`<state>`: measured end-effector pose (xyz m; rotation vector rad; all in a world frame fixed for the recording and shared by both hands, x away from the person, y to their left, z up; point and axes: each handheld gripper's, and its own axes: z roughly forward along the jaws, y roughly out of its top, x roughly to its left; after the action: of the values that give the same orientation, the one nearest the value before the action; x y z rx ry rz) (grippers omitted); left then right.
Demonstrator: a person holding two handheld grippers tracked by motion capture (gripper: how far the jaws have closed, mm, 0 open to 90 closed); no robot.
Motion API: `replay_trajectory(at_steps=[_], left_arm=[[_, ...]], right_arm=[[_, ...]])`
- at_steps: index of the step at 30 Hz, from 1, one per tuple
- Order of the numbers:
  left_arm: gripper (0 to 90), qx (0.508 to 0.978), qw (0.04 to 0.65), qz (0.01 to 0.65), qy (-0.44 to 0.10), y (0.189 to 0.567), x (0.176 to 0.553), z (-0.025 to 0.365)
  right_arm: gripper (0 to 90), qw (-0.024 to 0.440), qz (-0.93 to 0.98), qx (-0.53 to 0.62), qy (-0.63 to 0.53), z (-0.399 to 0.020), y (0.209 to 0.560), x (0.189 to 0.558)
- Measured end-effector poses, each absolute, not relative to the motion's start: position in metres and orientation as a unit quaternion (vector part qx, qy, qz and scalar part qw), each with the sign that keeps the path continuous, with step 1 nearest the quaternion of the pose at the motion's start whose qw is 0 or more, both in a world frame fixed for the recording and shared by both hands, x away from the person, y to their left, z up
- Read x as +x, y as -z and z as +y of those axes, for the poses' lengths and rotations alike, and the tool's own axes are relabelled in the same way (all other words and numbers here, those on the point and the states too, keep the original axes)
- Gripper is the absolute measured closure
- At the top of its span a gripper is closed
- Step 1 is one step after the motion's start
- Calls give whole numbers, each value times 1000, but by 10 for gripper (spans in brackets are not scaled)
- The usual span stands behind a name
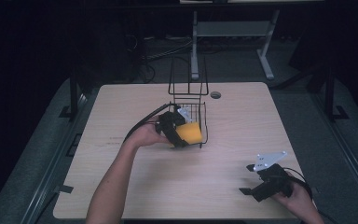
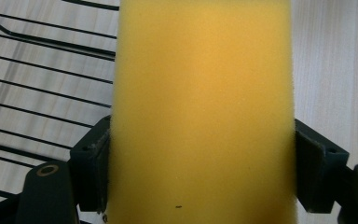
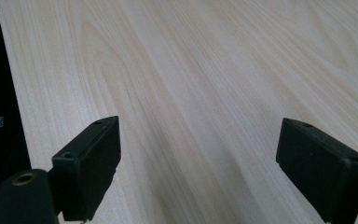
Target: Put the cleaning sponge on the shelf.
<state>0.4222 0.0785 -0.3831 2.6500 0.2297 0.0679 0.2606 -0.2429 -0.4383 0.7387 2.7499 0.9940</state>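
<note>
From above, the left gripper holds a yellow sponge at the near side of a black wire basket on the wooden table; the right gripper hovers near the table's near right corner. The left gripper view shows the sponge pinched between both jaws, with basket wires beside it. In the right gripper view the jaws are spread wide over bare table.

Sponge: yellow-orange, plain, with one small dark speck visible in the left gripper view.
Wire basket: black thin wires, near the middle of the tabletop.
Tabletop: pale beige wood with soft brown grain lines; a small grey round hole near the far edge.
Left gripper: black, with a grey plate.
Right gripper: black, with a light grey plate on top.
Floor: dark grey.
</note>
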Motion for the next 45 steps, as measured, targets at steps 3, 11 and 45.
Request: replay_trajectory(at_steps=[3, 11, 45], left_arm=[[217, 969, 233, 83, -26, 383, 424, 79], [217, 969, 232, 76, -27, 383, 432, 72], [217, 973, 209, 94, -17, 392, 469, 61]], right_arm=[[135, 63, 910, 244, -329, -243, 439, 261], [135, 59, 909, 248, -329, -243, 438, 260], [135, 61, 908, 250, -331, -245, 439, 261]])
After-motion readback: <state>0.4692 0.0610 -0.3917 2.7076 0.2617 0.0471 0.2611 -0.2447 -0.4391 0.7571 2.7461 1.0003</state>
